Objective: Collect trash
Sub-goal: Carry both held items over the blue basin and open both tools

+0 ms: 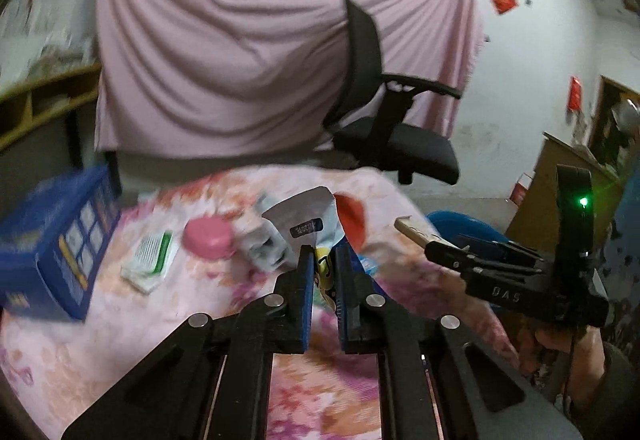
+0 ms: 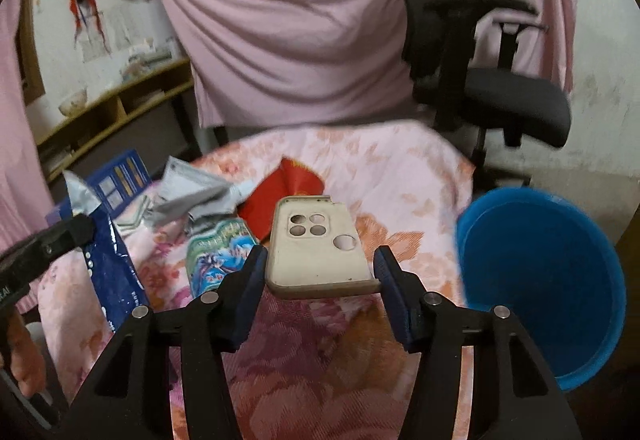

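Observation:
My left gripper is shut on a snack wrapper with a silver inside, held above the floral-cloth table. The same wrapper shows blue and silver in the right wrist view. My right gripper is shut on a beige phone case, held flat above the table; it also shows in the left wrist view. A blue bin stands to the right of the table, also in the left wrist view. On the table lie a red wrapper, a grey crumpled bag and a colourful packet.
A blue box, a green-and-white packet and a pink lid sit at the table's left. A black office chair stands behind the table before a pink curtain. Wooden shelves are at far left.

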A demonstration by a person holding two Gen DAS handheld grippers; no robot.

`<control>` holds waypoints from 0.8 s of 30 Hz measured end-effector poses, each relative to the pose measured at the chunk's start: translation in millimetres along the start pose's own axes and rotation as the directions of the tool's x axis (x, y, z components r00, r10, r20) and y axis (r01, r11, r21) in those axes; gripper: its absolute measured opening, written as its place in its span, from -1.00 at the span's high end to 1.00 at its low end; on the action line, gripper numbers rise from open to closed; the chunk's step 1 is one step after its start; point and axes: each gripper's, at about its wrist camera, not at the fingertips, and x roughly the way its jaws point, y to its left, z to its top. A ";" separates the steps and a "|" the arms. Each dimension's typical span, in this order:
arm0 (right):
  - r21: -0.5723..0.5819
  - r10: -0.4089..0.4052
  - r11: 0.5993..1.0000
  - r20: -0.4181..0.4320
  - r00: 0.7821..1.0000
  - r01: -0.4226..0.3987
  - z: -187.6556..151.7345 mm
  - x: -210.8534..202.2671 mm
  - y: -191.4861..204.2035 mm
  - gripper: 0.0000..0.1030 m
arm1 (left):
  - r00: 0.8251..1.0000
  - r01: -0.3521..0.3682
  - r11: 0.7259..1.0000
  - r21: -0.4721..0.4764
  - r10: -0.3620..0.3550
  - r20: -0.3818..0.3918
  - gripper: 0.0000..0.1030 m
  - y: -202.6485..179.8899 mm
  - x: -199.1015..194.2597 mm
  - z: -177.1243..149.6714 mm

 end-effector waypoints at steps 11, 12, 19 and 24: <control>0.036 -0.147 0.989 0.447 0.883 0.146 0.7 -87.6 -23.6 -0.03 | 0.987 0.009 0.996 0.089 -0.023 0.158 0.85 -63.5 6.7 44.3; 0.050 -0.165 0.986 0.467 0.868 0.161 1.6 -92.2 -27.6 -0.03 | 0.987 0.017 0.996 0.086 -0.031 0.156 0.85 -69.7 12.8 48.8; 0.167 -0.298 0.954 0.492 0.818 0.248 2.1 -100.0 -63.8 -0.03 | 0.992 0.099 0.995 0.005 -0.099 0.075 0.85 -109.9 67.3 78.2; 0.289 -0.341 0.929 0.427 0.838 0.231 0.1 -97.0 -102.1 -0.03 | 0.993 0.117 0.992 -0.044 -0.118 -0.025 0.85 -128.0 111.5 81.3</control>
